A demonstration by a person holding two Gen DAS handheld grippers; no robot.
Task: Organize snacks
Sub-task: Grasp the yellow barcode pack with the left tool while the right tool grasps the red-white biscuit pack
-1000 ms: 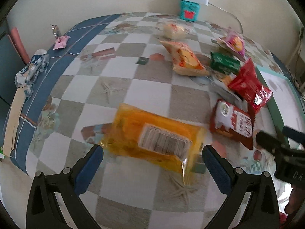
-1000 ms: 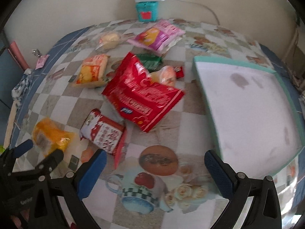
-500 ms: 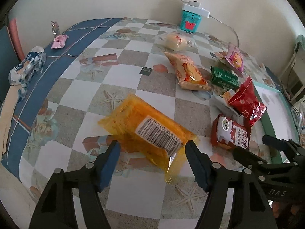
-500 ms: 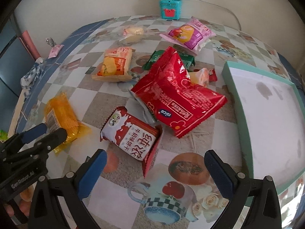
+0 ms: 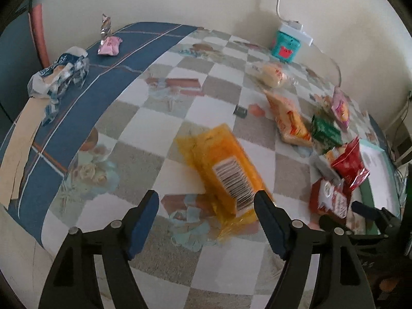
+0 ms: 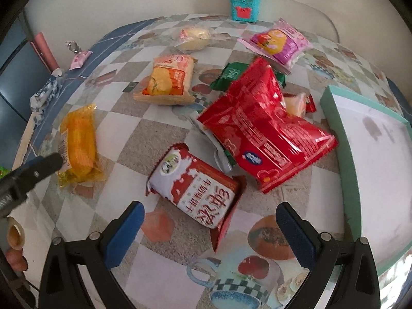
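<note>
Left wrist view: my left gripper (image 5: 206, 216) tilts steeply down, jaws opening again after narrowing from their widest a second ago. The glossy yellow packet (image 5: 228, 170), crinkled film with a barcode label, lies on the checked tablecloth (image 5: 154, 118) near the front edge; its near end sits beside my right pad, unpressed. It has swung more lengthwise than before.

Right wrist view: my right gripper (image 6: 209, 231) hangs with jaws wide apart over the red-and-white carton-shaped pack (image 6: 195, 193), closer than earlier. The shiny red bag (image 6: 262, 134) leans just behind; the teal-rimmed tray (image 6: 337, 118) sits at the right edge
</note>
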